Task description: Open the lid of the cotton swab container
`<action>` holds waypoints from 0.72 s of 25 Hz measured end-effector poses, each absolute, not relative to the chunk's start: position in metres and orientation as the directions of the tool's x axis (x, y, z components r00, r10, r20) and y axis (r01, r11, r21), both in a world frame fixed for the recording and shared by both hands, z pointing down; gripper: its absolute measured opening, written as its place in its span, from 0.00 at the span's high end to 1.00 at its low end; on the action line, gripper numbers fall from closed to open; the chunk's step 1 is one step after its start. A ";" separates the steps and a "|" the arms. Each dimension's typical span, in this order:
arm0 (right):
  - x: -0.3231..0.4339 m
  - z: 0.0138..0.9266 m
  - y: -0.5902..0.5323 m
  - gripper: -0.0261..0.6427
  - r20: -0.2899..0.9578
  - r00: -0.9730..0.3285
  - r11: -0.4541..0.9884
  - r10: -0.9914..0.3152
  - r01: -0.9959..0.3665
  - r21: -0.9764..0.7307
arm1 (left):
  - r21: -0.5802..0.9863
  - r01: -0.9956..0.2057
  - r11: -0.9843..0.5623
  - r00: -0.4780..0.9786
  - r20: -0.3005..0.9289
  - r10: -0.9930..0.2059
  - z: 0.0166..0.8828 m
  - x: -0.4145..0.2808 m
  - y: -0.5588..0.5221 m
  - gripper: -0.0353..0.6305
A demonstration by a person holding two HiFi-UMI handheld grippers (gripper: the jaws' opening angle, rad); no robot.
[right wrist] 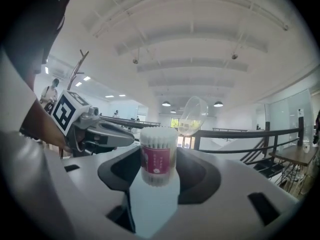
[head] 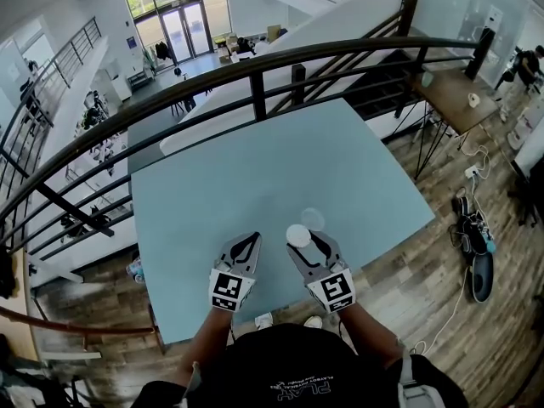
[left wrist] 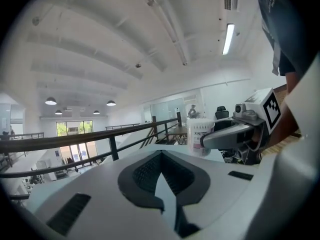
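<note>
Cotton swab container (head: 298,235): open top, spill risk

Head view, lower centre: clamped upright in right tongs (head: 310,243) over counter (head: 255,168); clear lid (head: 311,218) off, just beyond. Left tongs (head: 246,243) closed, empty. Left gripper view, right of centre: gripped by the sides only. Right gripper view, centre: swabs (right wrist: 159,132) exposed; likely to spill if tipped or squeezed.
</note>
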State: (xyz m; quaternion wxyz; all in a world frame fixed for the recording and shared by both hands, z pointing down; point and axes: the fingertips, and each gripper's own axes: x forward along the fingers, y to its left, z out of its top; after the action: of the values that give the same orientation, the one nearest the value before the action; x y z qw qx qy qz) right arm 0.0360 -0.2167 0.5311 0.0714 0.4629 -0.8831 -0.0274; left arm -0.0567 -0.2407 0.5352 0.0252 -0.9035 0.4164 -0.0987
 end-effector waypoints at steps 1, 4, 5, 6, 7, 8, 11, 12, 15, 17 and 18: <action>0.037 0.526 -0.217 0.62 0.083 -0.556 0.562 -0.827 -0.820 0.109 | -0.125 -0.748 -0.652 0.633 0.164 -0.757 0.538 -0.059 -0.240 0.93; 0.046 0.523 -0.218 0.62 0.045 -0.519 0.520 -0.854 -0.846 0.117 | -0.102 -0.744 -0.661 0.644 0.153 -0.749 0.539 -0.065 -0.236 0.93; 0.048 0.521 -0.218 0.62 0.032 -0.502 0.502 -0.864 -0.857 0.120 | -0.093 -0.744 -0.662 0.648 0.143 -0.748 0.538 -0.066 -0.234 0.93; 0.049 0.518 -0.218 0.62 0.021 -0.486 0.485 -0.874 -0.867 0.120 | -0.084 -0.748 -0.659 0.646 0.136 -0.751 0.537 -0.066 -0.233 0.93; 0.050 0.515 -0.218 0.62 0.015 -0.473 0.471 -0.881 -0.874 0.118 | -0.078 -0.753 -0.653 0.642 0.133 -0.755 0.537 -0.067 -0.233 0.93; 0.051 0.514 -0.219 0.62 0.015 -0.463 0.462 -0.886 -0.879 0.116 | -0.072 -0.756 -0.650 0.639 0.134 -0.758 0.538 -0.067 -0.233 0.93; 0.054 0.519 -0.223 0.62 0.030 -0.453 0.453 -0.891 -0.883 0.124 | -0.059 -0.747 -0.662 0.652 0.128 -0.747 0.536 -0.064 -0.232 0.93; 0.054 0.519 -0.223 0.62 0.032 -0.452 0.452 -0.892 -0.883 0.127 | -0.057 -0.743 -0.666 0.657 0.123 -0.744 0.534 -0.064 -0.232 0.93; 0.049 0.516 -0.222 0.62 0.029 -0.448 0.448 -0.894 -0.884 0.134 | -0.044 -0.741 -0.671 0.665 0.101 -0.740 0.528 -0.068 -0.233 0.93; 0.046 0.513 -0.222 0.62 0.031 -0.450 0.450 -0.892 -0.882 0.138 | -0.040 -0.739 -0.672 0.667 0.090 -0.739 0.525 -0.068 -0.234 0.93; 0.045 0.513 -0.222 0.62 0.035 -0.451 0.451 -0.892 -0.881 0.142 | -0.040 -0.738 -0.674 0.669 0.087 -0.738 0.524 -0.068 -0.235 0.93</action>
State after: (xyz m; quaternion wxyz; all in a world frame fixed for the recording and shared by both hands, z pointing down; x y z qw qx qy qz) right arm 0.0453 -0.2218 0.5129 0.0519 0.5215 -0.8501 -0.0515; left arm -0.0676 -0.2352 0.5237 0.0008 -0.9135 0.4040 -0.0481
